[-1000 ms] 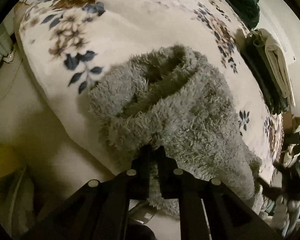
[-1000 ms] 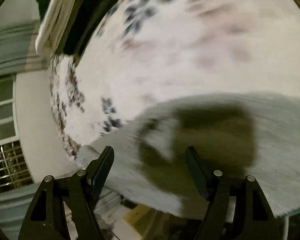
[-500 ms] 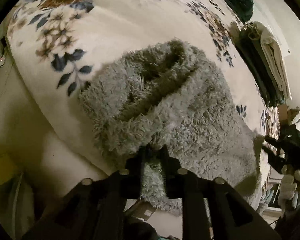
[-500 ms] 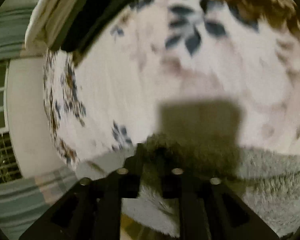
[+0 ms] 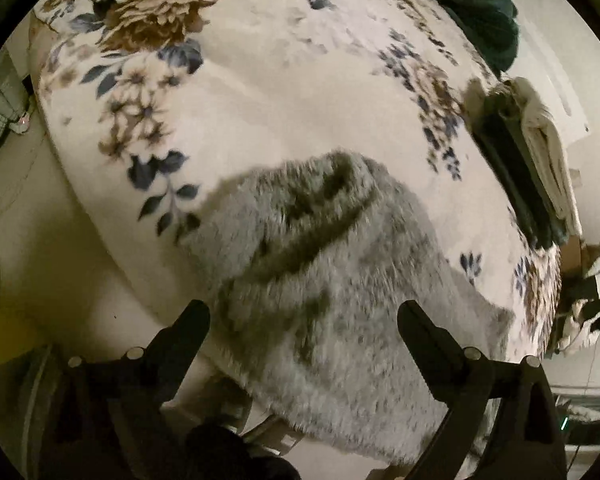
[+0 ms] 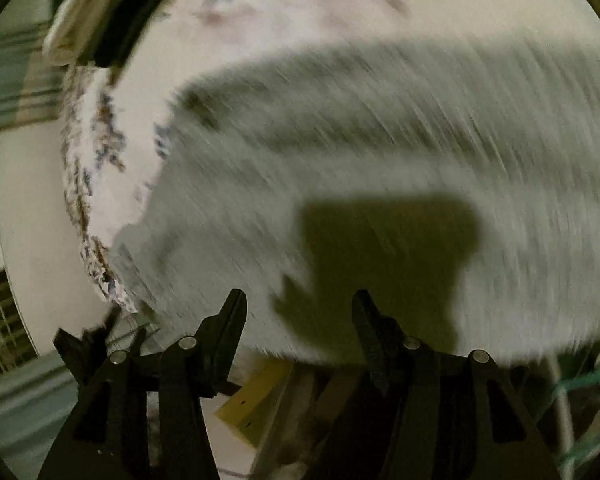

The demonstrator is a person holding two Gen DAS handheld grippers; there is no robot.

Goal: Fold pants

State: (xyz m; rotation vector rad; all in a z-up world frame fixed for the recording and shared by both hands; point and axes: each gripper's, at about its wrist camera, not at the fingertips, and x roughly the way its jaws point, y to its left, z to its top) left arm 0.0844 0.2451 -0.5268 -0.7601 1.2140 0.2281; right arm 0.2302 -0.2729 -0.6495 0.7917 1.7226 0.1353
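Left tool (image 5: 303,316) spread above pants (image 5: 332,280)

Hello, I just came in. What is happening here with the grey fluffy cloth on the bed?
A person is folding fluffy grey pants on a bed with a floral blanket, using a hand-held gripper in each hand. The left hand-held gripper has just opened and stands wide over the pants at the bed's edge, pinching nothing. The right hand-held gripper has also just been opening; its picture is blurred, and nothing appears clamped. The pants lie bunched, with one fold on top.
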